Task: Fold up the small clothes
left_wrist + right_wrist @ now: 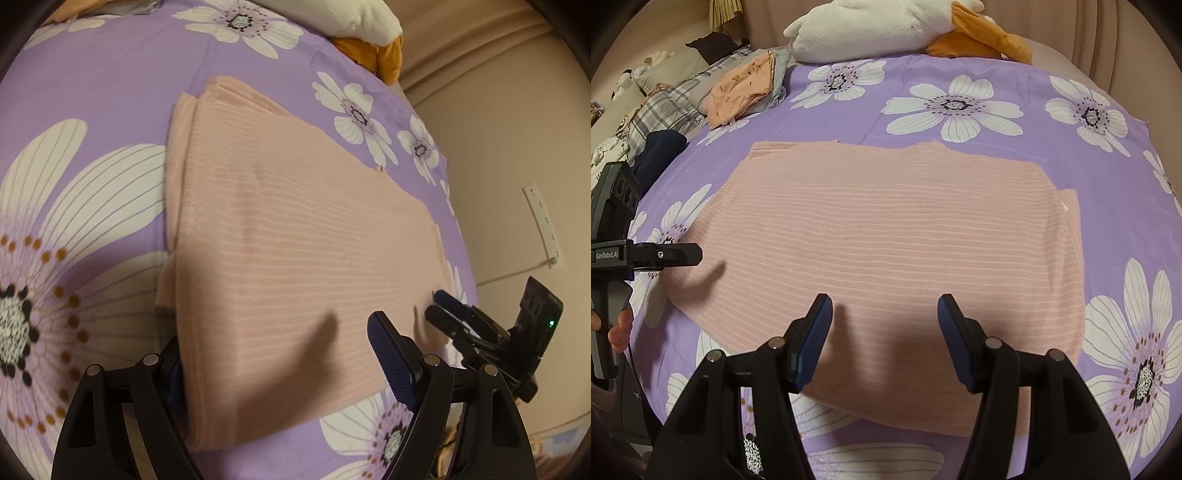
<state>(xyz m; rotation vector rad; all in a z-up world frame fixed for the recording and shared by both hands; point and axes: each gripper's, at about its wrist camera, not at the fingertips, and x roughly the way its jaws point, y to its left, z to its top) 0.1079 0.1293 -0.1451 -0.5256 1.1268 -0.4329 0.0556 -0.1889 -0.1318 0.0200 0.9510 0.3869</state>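
Observation:
A pink garment with thin white stripes [886, 229] lies folded flat on the purple floral bedsheet [960, 74]. In the left wrist view the garment [295, 229] has its near left corner between the wide jaws of my left gripper [277, 339]. The left finger is partly hidden behind the cloth edge, and the right finger [391, 358] hovers over the cloth without pressing it. My right gripper [884, 325] stands open above the garment's near edge, with nothing pinched. It also shows at the garment's right corner as the right gripper [437, 304].
A white and orange plush toy [886, 29] lies at the head of the bed. Folded clothes [742, 88] and checked fabric are piled at the back left. The bed's right edge drops toward a beige wall with a power strip [543, 225]. A hand [617, 328] holds the left gripper's handle.

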